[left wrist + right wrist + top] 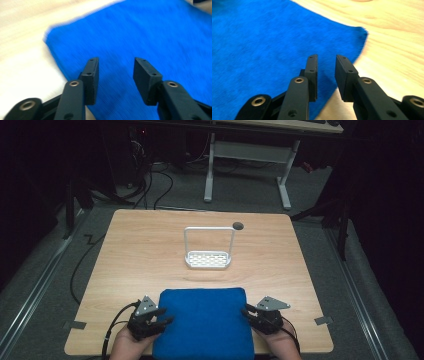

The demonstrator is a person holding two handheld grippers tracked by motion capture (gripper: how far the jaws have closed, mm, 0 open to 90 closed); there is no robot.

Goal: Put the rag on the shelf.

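A blue cloth (202, 322) lies flat at the near edge of the wooden table (135, 250), between the person's two hands. My left gripper (163, 316) sits at the cloth's left edge. In the left gripper view its jaws (116, 61) stand wide apart just above the blue cloth (155, 35), with nothing between them. My right gripper (246, 312) is at the cloth's right edge. In the right gripper view its jaws (326, 58) show a narrow gap above the border of the blue cloth (262, 40), and nothing is pinched.
A white wire rack (208, 259) with a tall loop handle stands mid-table beyond the cloth. A dark round hole (238, 225) sits near the far edge. Grey tape tabs (75, 324) mark the near corners. A desk frame (246, 150) and cables stand on the floor beyond.
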